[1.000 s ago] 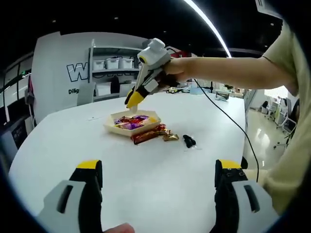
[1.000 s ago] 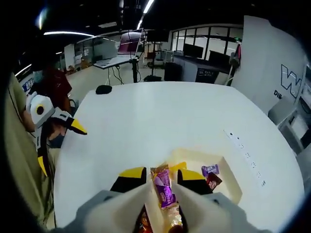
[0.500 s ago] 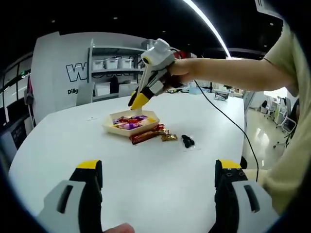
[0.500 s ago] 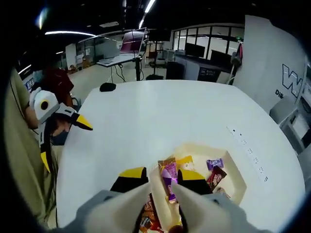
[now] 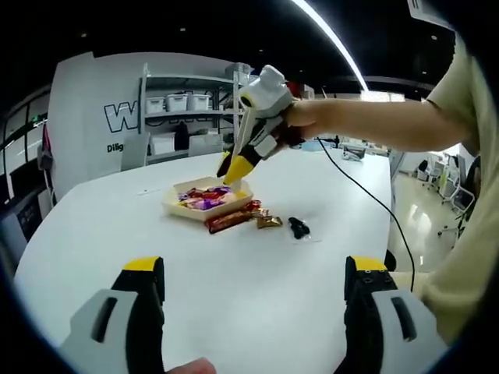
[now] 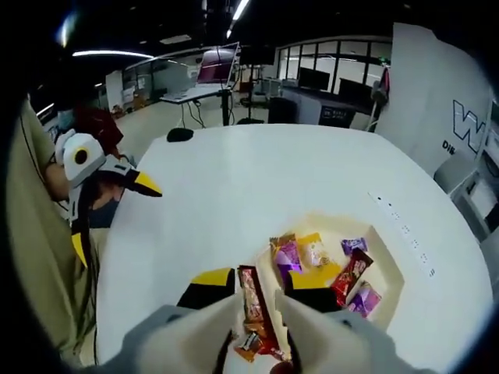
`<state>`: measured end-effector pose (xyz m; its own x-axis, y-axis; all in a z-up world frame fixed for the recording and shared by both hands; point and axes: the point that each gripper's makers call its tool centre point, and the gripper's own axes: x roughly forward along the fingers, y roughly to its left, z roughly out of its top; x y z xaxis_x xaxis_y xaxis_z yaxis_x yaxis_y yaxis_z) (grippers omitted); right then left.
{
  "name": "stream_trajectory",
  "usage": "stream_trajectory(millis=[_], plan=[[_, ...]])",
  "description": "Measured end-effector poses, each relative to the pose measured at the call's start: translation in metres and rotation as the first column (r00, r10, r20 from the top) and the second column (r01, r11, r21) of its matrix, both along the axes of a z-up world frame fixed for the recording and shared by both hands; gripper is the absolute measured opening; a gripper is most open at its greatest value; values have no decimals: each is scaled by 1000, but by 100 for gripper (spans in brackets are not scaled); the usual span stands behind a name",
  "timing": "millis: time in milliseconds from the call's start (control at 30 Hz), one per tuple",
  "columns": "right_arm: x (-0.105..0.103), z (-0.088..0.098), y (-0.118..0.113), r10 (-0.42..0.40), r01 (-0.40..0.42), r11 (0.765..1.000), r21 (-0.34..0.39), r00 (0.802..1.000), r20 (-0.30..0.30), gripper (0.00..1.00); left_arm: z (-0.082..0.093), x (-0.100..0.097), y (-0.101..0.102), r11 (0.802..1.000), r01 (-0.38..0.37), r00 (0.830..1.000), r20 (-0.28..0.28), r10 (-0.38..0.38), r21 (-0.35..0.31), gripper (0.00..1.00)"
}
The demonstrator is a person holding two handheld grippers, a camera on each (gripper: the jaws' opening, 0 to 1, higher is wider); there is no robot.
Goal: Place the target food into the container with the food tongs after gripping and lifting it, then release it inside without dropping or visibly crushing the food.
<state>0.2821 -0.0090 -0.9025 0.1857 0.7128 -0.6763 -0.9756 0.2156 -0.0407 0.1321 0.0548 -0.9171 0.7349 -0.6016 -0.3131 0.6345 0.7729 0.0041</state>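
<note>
On the table: a white round tabletop in an open office hall, seen from its near edge.
Left: a shallow cream cardboard tray holding purple, orange and red foil-wrapped sweets.
Just right of the tray: a long red-brown wrapped bar touching the tray's outer wall, then a small gold-wrapped sweet, both on the bare table.
Further right: a small black object, apart from the sweets; what it is I cannot tell.
Target food: probably one of the two pieces outside the tray.
Risk: the bar is long, so a pinch near one end could let it swing and slip. Too hard a squeeze would dent the wrapper.
Right gripper: held over the tray's right edge, yellow tips pointing down. Nothing hangs from them. Spread or pressed together, I cannot tell.
Arm: a bare forearm reaches in from the right, hand wrapped round the grip.
Left gripper: low at the near edge, jaws spread wide, empty.
</note>
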Motion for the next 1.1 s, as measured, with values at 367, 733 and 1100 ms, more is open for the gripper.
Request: stream_trajectory(millis=[367,733,1100], plan=[[-15,-8,-15,-32,32,999,6,999,-16,21,1,1,-4,1000,7,1000,3,-7,2,94],[-30,-19,-29,-76,76,997,-2,996,-39,21,-2,1,-6,1000,9,1000,-4,-9,0,93],[-42,-28,-40,-126,126,992,-4,990,-60,21,-4,2,-7,1000,8,1000,-5,-8,-2,93]])
